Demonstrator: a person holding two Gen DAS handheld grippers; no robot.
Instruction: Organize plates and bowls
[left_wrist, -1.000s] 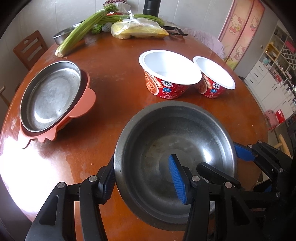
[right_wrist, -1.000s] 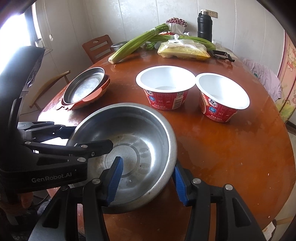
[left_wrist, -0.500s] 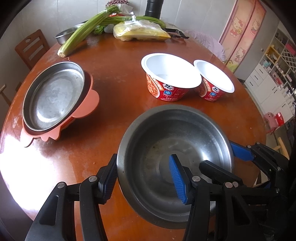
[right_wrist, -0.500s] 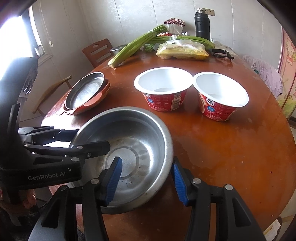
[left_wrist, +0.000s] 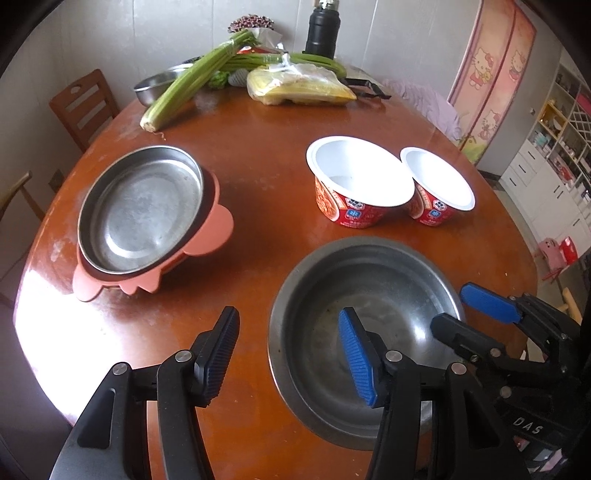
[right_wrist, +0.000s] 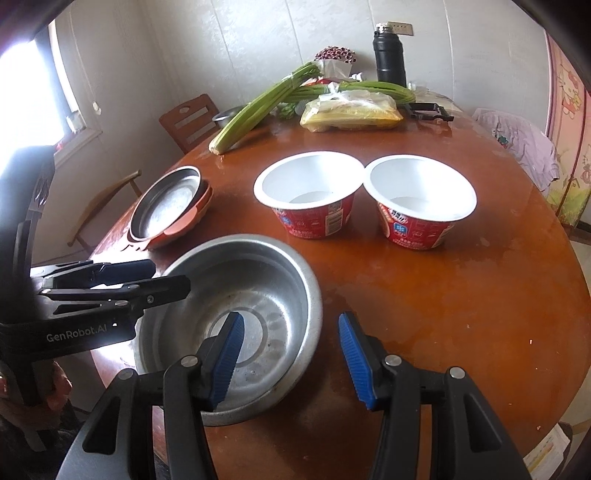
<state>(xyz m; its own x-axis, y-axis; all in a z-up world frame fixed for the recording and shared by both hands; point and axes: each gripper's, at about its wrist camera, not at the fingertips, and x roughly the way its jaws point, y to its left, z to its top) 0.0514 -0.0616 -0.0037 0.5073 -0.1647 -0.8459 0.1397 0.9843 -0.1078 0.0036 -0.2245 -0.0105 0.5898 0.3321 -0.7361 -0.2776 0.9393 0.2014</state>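
A large steel bowl (left_wrist: 369, 317) (right_wrist: 251, 306) sits on the round wooden table near its front edge. My left gripper (left_wrist: 291, 354) is open and straddles the bowl's left rim, one finger inside and one outside, without touching it. My right gripper (right_wrist: 291, 354) is open and straddles the bowl's right rim the same way. A steel plate (left_wrist: 140, 206) (right_wrist: 166, 203) rests on an orange plate (left_wrist: 207, 240) at the left. Two red and white paper bowls (left_wrist: 358, 184) (left_wrist: 436, 192) stand side by side beyond the steel bowl, also in the right wrist view (right_wrist: 310, 192) (right_wrist: 421, 199).
At the table's far side lie celery stalks (left_wrist: 192, 85), a bagged yellow package (left_wrist: 299, 88), a small steel bowl (left_wrist: 159, 85) and a black flask (left_wrist: 321, 33). A wooden chair (left_wrist: 85, 107) stands at the left. The table edge (left_wrist: 51, 391) runs close below my grippers.
Both grippers have pulled back and risen a little, so the steel bowl sits lower and farther in view. The left gripper's outer finger has come away from the bowl's rim.
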